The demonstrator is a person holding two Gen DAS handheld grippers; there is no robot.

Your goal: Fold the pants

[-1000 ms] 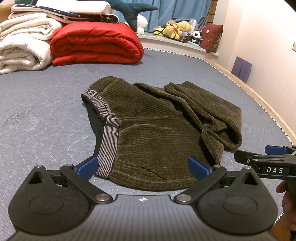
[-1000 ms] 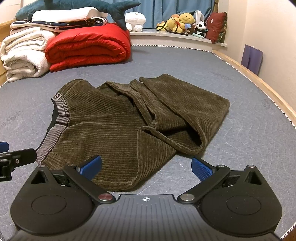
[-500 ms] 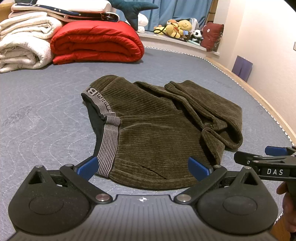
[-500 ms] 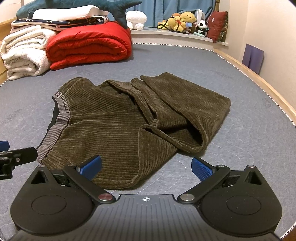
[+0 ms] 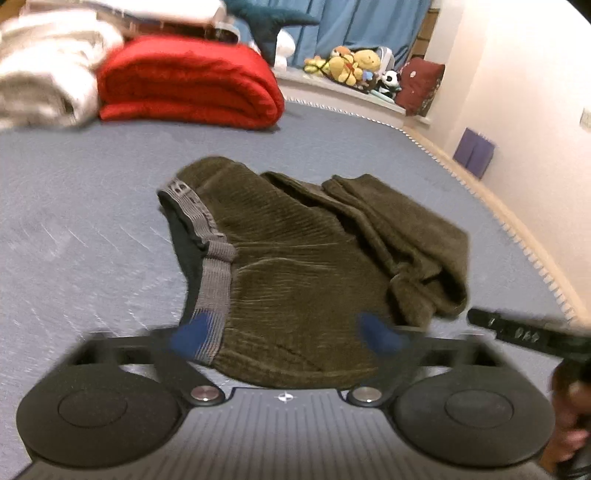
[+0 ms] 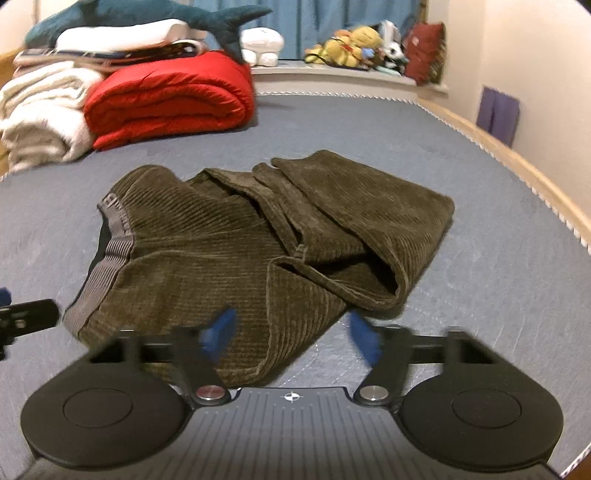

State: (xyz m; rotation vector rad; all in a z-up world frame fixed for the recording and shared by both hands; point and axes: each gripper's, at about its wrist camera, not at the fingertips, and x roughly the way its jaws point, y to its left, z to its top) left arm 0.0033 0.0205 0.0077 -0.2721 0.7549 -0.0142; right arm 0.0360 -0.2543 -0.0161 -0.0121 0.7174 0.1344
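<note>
1. Here the pants (image 5: 317, 266) lie crumpled in the middle of a grey-blue quilted mattress (image 5: 74, 206), with bare mattress on every side of them.
2. Open room is widest to the left of the waistband (image 5: 216, 273); to the right, a strip of mattress runs between the folded legs and the stitched white edge by the wooden bed rail (image 6: 524, 166).
3. At the far end, well apart from the pants, a folded red quilt (image 5: 188, 85) sits beside a stack of cream blankets (image 6: 40, 110), with a blue shark toy (image 6: 147, 14) on top and soft toys (image 5: 351, 66) on the ledge behind.
4. The pants are olive-brown ribbed corduroy, soft and thick, with a grey striped elastic waistband and a dark lining showing inside it. The legs are doubled over in loose, rounded folds, one cuff gaping open toward the right.
5. The left gripper (image 5: 288, 334) hovers at the near edge of the pants, its blue pads blurred; its jaws are closing, about a third apart, with the waistband corner and near hem between them, and the pads do not yet press the cloth.
6. The right gripper (image 6: 293, 334) is at the near hem, jaws closing and somewhat under half apart, with a point of cloth between the pads but not pinched.
</note>
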